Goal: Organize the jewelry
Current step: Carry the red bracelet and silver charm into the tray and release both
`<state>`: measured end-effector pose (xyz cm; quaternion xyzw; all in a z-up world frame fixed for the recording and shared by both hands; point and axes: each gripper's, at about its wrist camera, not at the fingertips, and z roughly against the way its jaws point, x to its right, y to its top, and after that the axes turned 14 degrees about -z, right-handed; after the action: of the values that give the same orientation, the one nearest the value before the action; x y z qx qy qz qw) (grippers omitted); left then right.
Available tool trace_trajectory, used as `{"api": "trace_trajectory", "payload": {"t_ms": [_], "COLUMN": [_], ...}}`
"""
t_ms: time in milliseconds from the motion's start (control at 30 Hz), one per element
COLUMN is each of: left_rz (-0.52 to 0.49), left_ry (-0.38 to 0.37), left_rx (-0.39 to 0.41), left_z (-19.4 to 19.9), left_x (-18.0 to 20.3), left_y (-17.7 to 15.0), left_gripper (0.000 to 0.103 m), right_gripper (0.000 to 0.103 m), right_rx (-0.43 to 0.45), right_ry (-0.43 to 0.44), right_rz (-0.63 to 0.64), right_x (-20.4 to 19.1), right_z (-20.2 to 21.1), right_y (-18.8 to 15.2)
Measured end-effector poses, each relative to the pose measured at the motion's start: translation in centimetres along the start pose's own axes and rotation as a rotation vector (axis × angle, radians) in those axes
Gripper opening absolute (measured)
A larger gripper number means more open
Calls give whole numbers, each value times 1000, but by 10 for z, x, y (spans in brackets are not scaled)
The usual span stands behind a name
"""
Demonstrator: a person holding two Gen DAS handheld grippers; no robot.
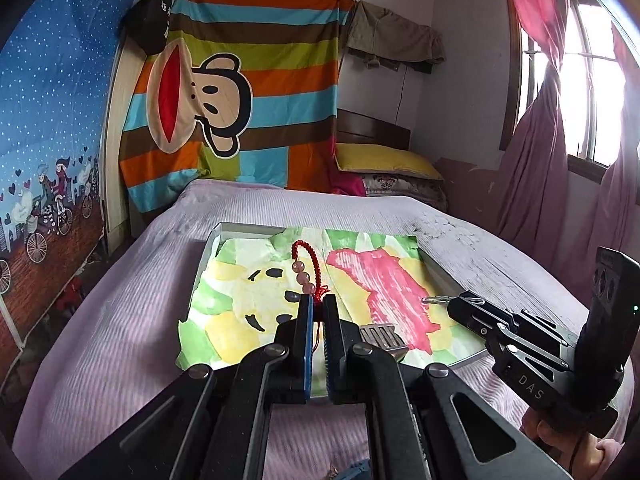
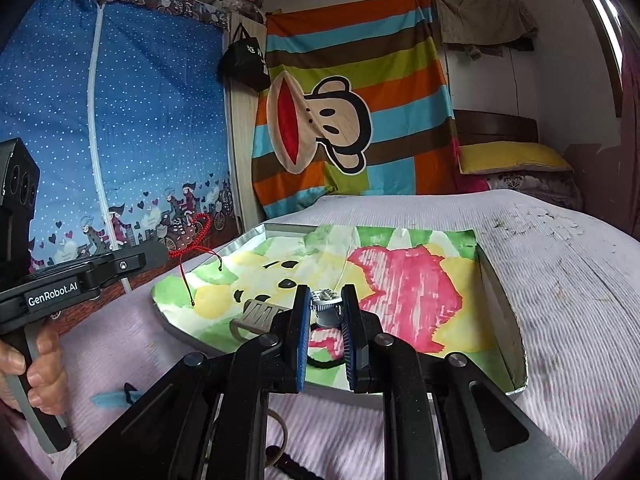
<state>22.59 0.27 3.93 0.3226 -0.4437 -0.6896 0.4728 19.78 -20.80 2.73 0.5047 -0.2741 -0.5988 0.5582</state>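
My left gripper (image 1: 318, 300) is shut on a red cord bracelet with pink beads (image 1: 306, 270) and holds it above the shallow tray (image 1: 444, 276) lined with painted paper. From the right wrist view the bracelet (image 2: 192, 236) hangs from the left gripper (image 2: 160, 254), its cord ends dangling. My right gripper (image 2: 326, 296) is shut on a silver metal hair clip (image 2: 326, 306) over the tray (image 2: 500, 312). In the left wrist view the clip (image 1: 436, 300) sticks out of the right gripper (image 1: 454, 306).
A grey comb-like clip (image 1: 380, 336) lies on the tray's near part; it also shows in the right wrist view (image 2: 258, 314). The tray sits on a lilac bedspread (image 1: 120, 320). A dark hair tie (image 2: 324, 362) lies under the right gripper. Pillows (image 1: 388, 160) lie at the bed's head.
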Motion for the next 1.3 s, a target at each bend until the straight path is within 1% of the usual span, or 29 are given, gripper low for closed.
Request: {"api": "trace_trajectory", "payload": {"t_ms": [100,200,300,433,600,733,900,1033,1300], "left_rz": [30,59,68,78,80,100,116,155,116], "left_ry": [-8,-12,1,-16,-24,-42,-60,-76,-59], "left_rx": [-51,-100,-147,-212,-263,-284,-303,-299,-288], "left_z": [-15,-25,-32,-40,-46,-49,-51,-51,-43], "left_x": [-4,-4,-5,-6,-5,-7,-10,-14,-8], "left_y": [-4,-10,-14,-16,-24,-26,-27,-28,-27], "left_gripper": [5,5,5,5,5,5,5,5,6], "right_gripper": [13,13,13,13,13,13,13,14,15], "right_rx": [-14,-48,-93,-151,-204,-232,-260,-275,-278], "right_ry": [-21,-40,-61,-89,-106,-108,-105,-103,-98], "right_rz": [7,8,4,-7,-1,9,-7,-17,-28], "right_x": [0,-2,0,5,7,7,10,12,13], "right_z": [-18,-32,-44,-57,-68,-72,-75,-76,-72], "right_y": [0,-4,-6,-10,-18,-22,-24,-25,-23]}}
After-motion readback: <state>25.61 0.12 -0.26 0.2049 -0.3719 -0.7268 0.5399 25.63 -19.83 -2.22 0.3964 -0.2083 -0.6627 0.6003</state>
